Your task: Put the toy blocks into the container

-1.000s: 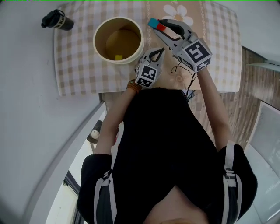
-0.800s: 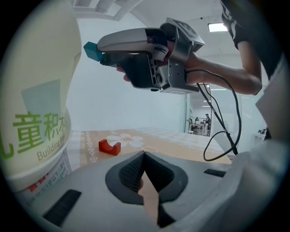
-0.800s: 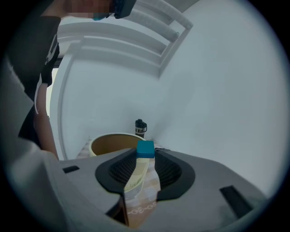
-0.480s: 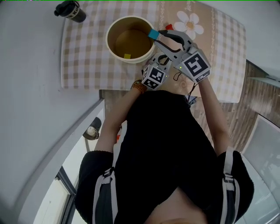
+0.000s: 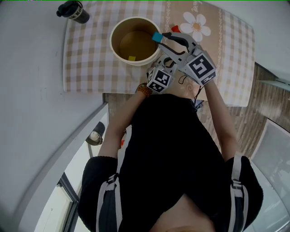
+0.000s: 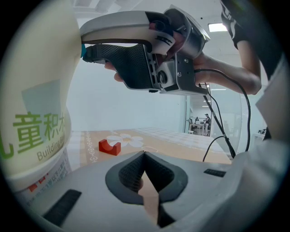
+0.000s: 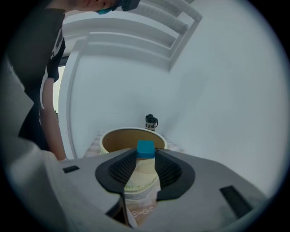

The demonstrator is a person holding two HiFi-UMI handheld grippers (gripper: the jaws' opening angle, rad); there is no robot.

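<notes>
The round beige container point(image 5: 118, 49) stands on the checked cloth, with one yellow block point(image 5: 131, 58) on its floor. My right gripper point(image 5: 161, 39) is shut on a blue block point(image 5: 157, 36) and holds it over the container's right rim. In the right gripper view the blue block point(image 7: 145, 148) sits between the fingertips, just in front of the container point(image 7: 131, 136). My left gripper point(image 5: 166, 59) hangs shut and empty below the right one, beside the container's wall point(image 6: 31, 113). A red arch block point(image 6: 110, 146) lies on the table near the flower print, partly hidden in the head view.
A black bottle point(image 5: 72, 10) lies at the far left corner of the cloth point(image 5: 90, 68). The table's near edge runs just under both grippers. A black cable point(image 6: 226, 131) hangs from the right gripper. A white wall rises behind the table.
The right gripper has carried the blue block leftward, from beside the container to over its right rim. The left gripper has stayed where it was.
</notes>
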